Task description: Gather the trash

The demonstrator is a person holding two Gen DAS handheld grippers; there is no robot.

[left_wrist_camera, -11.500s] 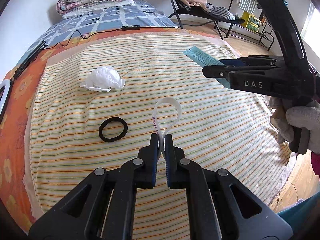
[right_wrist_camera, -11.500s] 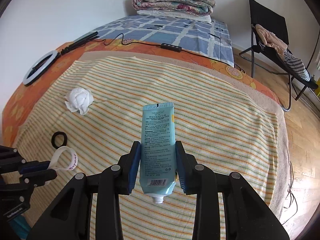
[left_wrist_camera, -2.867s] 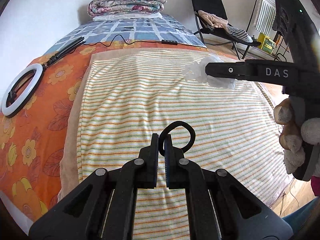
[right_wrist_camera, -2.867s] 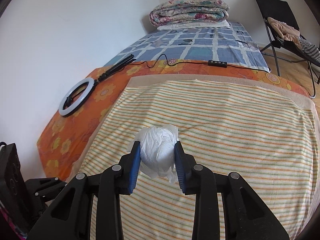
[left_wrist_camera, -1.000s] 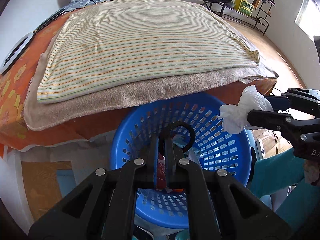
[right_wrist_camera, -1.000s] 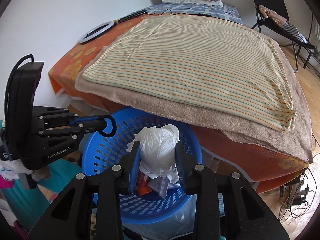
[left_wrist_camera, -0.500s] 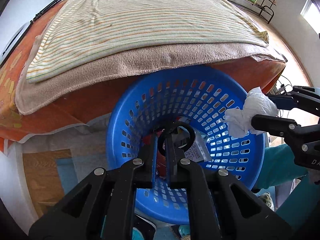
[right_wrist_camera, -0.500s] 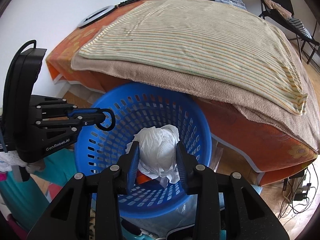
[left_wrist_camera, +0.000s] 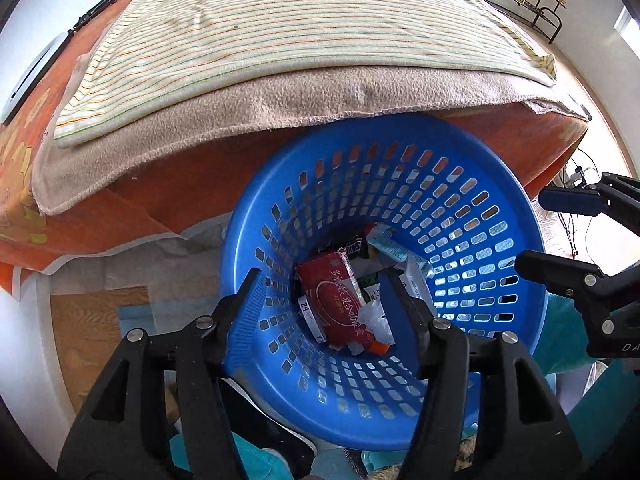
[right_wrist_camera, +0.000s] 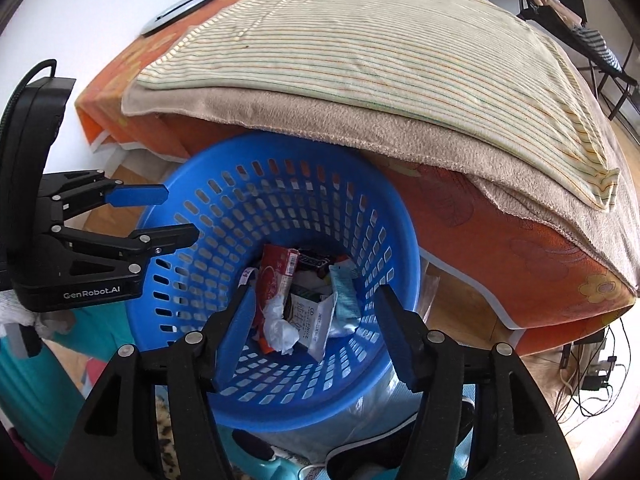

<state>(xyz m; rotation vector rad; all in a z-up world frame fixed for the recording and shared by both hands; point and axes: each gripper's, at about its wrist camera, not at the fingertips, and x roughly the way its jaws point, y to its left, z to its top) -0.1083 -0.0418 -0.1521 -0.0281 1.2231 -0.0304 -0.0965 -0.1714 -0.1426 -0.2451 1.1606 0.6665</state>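
A blue perforated basket [left_wrist_camera: 460, 200] stands on the floor against the bed; it also shows in the right wrist view [right_wrist_camera: 224, 184]. Inside lie a red packet [left_wrist_camera: 336, 296], a white crumpled tissue [right_wrist_camera: 282, 330], a teal tube [right_wrist_camera: 344, 292] and other wrappers. My left gripper [left_wrist_camera: 326, 292] is open and empty over the basket's near rim. My right gripper [right_wrist_camera: 316, 312] is open and empty over the basket. Each gripper shows in the other's view: the right gripper [left_wrist_camera: 560, 228] and the left gripper [right_wrist_camera: 176, 216], both with jaws apart. The black ring is not visible.
The bed edge with a tan towel [left_wrist_camera: 240, 120] and striped cloth [left_wrist_camera: 300, 28] overhangs the basket's far side. A ring light [right_wrist_camera: 180, 10] lies at the bed's far left. Cables [right_wrist_camera: 592, 364] lie on the wooden floor at the right. Teal fabric [left_wrist_camera: 560, 332] lies beside the basket.
Both grippers have opened over the basket. The left has let go of the black ring and the right has let go of the white tissue, which now lies among the trash inside.
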